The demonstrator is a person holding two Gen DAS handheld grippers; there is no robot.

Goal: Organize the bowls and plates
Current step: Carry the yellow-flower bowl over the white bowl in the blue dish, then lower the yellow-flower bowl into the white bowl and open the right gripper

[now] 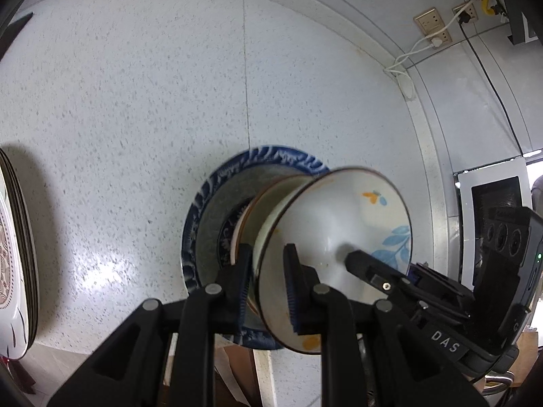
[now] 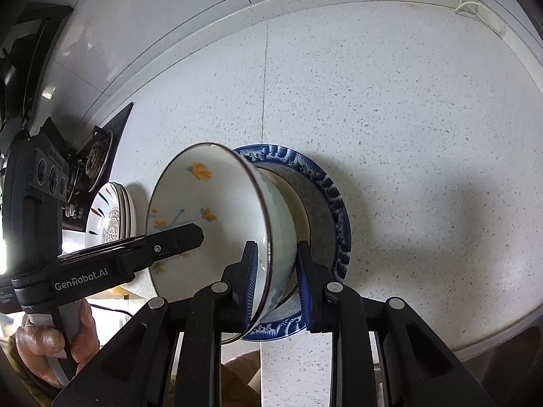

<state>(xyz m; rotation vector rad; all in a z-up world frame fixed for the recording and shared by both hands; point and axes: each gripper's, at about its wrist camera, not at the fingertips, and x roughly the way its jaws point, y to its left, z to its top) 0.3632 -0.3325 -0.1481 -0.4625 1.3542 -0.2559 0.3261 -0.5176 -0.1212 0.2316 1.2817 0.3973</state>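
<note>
White flowered bowl above blue-rimmed plate on speckled counter, left gripper and right gripper each clamped narrow on opposite bowl rims, stacked plates left of bowl.

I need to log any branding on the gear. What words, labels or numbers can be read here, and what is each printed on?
"DAS": white letters on the black body of the right gripper, seen from the left wrist.
"GenRobot.AI": white letters on the black body of the left gripper, seen from the right wrist.
Small white print below "GenRobot.AI": too blurred to read.
White floral bowl, blue-rimmed plate: patterns only.
</note>
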